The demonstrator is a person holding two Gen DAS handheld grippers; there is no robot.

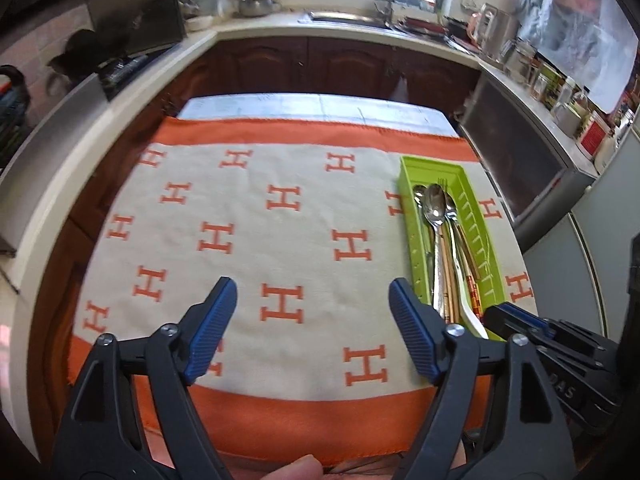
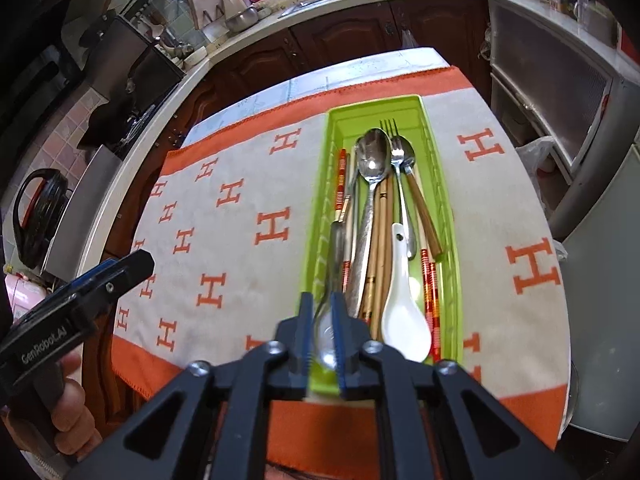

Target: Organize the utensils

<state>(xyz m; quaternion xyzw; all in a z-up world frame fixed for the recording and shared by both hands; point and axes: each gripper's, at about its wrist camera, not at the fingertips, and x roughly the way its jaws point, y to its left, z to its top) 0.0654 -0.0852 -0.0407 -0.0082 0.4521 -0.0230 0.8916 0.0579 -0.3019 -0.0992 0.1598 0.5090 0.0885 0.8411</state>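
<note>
Left hand-held gripper (image 1: 314, 308): I see its jaws spread wide with nothing between them; only the patterned cloth (image 1: 248, 240) lies below.
Right hand-held gripper (image 2: 321, 312): I read the jaws as slightly parted, with a metal spoon (image 2: 329, 332) between the blue pads; whether the pads press on it I cannot tell.
Green tray (image 2: 320, 184): on the cloth-covered tabletop, directly ahead of my right hand-held gripper, and to the right of my left one.
Tray contents: a large steel spoon (image 2: 374, 160), a fork (image 2: 396, 148), a white ceramic spoon (image 2: 404, 316), and red-banded chopsticks (image 2: 430, 292), all lying lengthwise.
Metal spoon position: its bowl sits at the tray's near end, its handle pointing away along the tray's left wall.
Hidden: the tray's near rim is covered by my right hand-held gripper; lower utensils overlap and are hard to separate.
</note>
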